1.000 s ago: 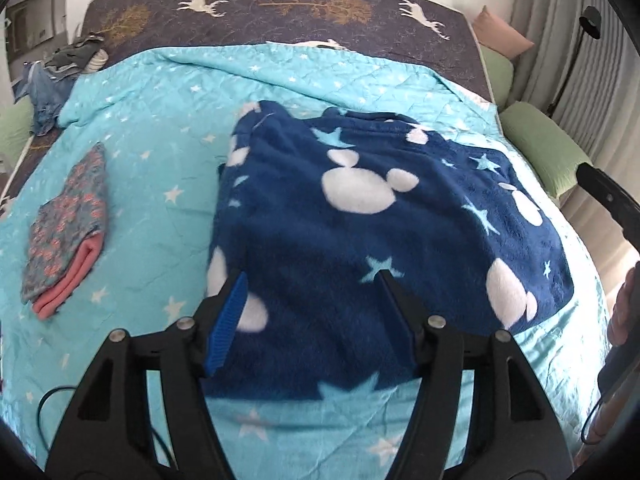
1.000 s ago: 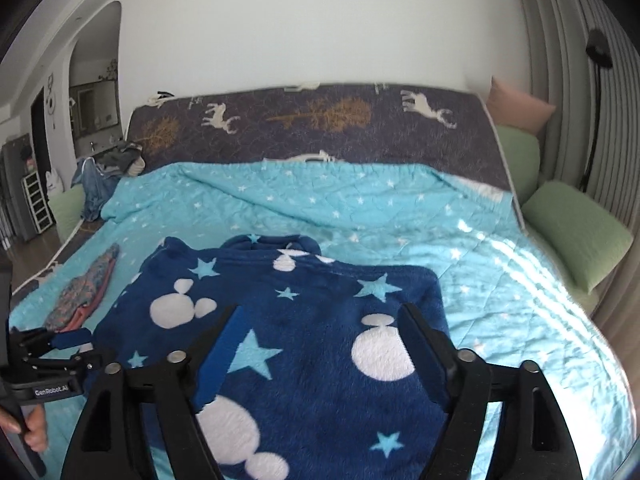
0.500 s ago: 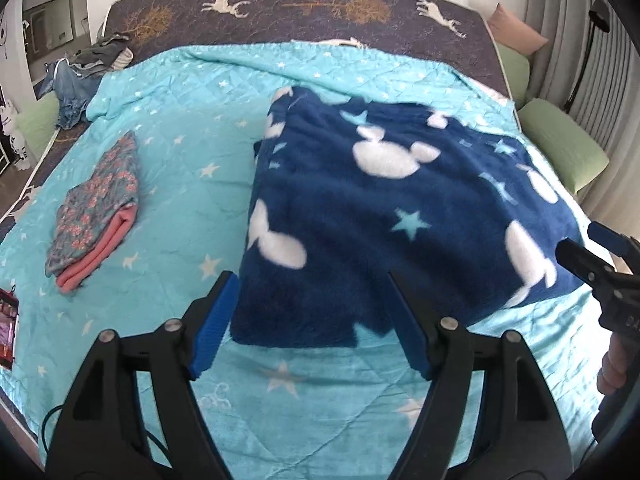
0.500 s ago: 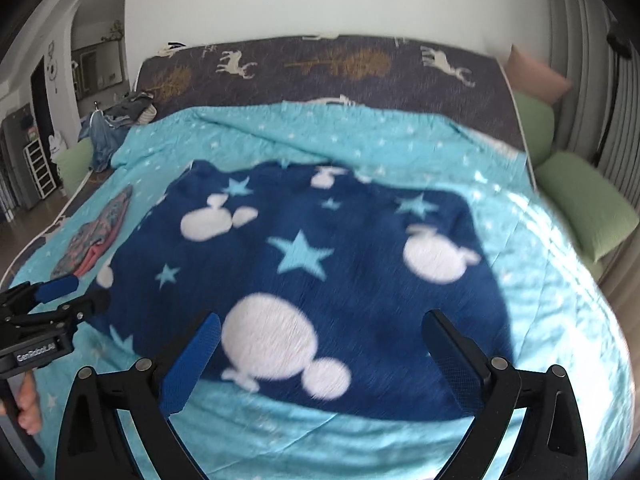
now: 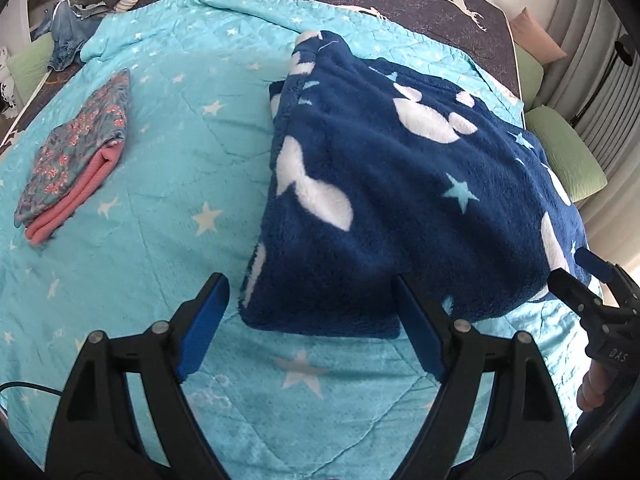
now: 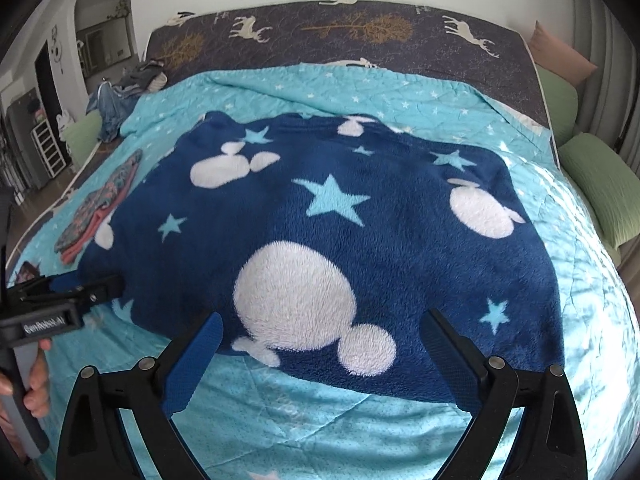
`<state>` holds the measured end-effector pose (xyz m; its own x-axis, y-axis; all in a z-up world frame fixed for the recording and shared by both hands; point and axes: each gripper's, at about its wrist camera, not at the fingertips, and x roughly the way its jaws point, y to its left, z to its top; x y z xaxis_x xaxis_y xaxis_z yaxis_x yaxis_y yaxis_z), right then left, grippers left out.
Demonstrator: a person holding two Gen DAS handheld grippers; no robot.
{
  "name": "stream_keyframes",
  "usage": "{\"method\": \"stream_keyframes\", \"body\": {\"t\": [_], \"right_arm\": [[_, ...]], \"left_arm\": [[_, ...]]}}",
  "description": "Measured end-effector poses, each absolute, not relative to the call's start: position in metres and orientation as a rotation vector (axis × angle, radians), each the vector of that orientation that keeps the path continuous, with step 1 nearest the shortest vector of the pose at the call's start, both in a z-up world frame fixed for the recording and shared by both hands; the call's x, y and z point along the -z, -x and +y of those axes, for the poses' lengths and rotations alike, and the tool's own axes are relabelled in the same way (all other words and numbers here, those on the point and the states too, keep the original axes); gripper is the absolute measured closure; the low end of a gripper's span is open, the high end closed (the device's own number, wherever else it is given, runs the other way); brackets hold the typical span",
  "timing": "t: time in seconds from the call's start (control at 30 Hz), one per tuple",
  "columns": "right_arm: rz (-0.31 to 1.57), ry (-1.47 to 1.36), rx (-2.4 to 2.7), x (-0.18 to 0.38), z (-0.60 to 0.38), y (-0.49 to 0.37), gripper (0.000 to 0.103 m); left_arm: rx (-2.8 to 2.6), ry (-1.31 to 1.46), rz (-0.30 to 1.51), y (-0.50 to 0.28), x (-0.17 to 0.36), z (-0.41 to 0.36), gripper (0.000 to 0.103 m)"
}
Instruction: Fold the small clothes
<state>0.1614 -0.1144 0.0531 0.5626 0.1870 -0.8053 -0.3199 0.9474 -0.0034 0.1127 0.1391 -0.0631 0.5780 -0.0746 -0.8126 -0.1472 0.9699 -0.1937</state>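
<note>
On the bed, the turquoise quilt [image 5: 168, 152] lies bare in a broad lane between the navy fleece garment [image 5: 400, 200] and the small folded pile [image 5: 76, 152] at the left — room for tongs to pass there without touching either. The strip of quilt along the near edge, under the garment's hem, is open too. The left tongs [image 5: 308, 324] have just been opening, nothing between their pads, straddling the garment's near left corner; the right tongs [image 6: 320, 360] stand spread over the near hem, also empty. To the right, green cushions [image 6: 600, 184] crowd the bed's side, and loose clothes [image 5: 80, 16] heap at the far left corner.
</note>
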Motion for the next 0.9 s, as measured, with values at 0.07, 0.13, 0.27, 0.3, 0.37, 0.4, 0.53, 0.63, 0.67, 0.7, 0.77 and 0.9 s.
{"method": "stream_keyframes", "body": {"t": [0.07, 0.13, 0.27, 0.3, 0.37, 0.4, 0.53, 0.63, 0.67, 0.7, 0.77, 0.9], "right_arm": [[0.928, 0.165, -0.297, -0.052, -0.114, -0.162, 0.003], [0.926, 0.177, -0.295, -0.052, -0.114, -0.163, 0.003], [0.916, 0.197, -0.305, -0.054, -0.112, -0.161, 0.003], [0.911, 0.202, -0.312, -0.055, -0.110, -0.161, 0.003], [0.905, 0.213, -0.324, -0.056, -0.107, -0.160, 0.003], [0.906, 0.220, -0.331, -0.055, -0.104, -0.160, 0.003], [0.937, 0.250, -0.351, -0.043, -0.094, -0.159, 0.003], [0.944, 0.298, -0.355, -0.033, -0.088, -0.154, 0.003], [0.943, 0.311, -0.359, -0.031, -0.087, -0.153, 0.003], [0.941, 0.316, -0.361, -0.031, -0.087, -0.152, 0.003], [0.931, 0.313, -0.368, -0.033, -0.088, -0.152, 0.003], [0.926, 0.299, -0.365, -0.034, -0.091, -0.153, 0.003]], "left_arm": [[-0.045, 0.257, 0.960, -0.113, 0.063, 0.141, 0.018], [-0.040, 0.266, 0.962, -0.112, 0.063, 0.143, 0.018], [-0.039, 0.285, 0.958, -0.109, 0.062, 0.151, 0.018], [-0.041, 0.290, 0.955, -0.108, 0.062, 0.153, 0.017], [-0.049, 0.304, 0.957, -0.107, 0.067, 0.157, 0.013], [-0.054, 0.313, 0.965, -0.107, 0.070, 0.159, 0.012], [-0.046, 0.335, 0.989, -0.109, 0.081, 0.162, 0.011], [-0.025, 0.369, 0.993, -0.111, 0.080, 0.166, 0.011], [-0.009, 0.393, 0.988, -0.112, 0.079, 0.167, 0.011], [0.024, 0.435, 0.977, -0.111, 0.077, 0.170, 0.011], [0.095, 0.522, 0.955, -0.112, 0.076, 0.174, 0.011], [0.163, 0.586, 0.940, -0.121, 0.076, 0.170, 0.014]]}}
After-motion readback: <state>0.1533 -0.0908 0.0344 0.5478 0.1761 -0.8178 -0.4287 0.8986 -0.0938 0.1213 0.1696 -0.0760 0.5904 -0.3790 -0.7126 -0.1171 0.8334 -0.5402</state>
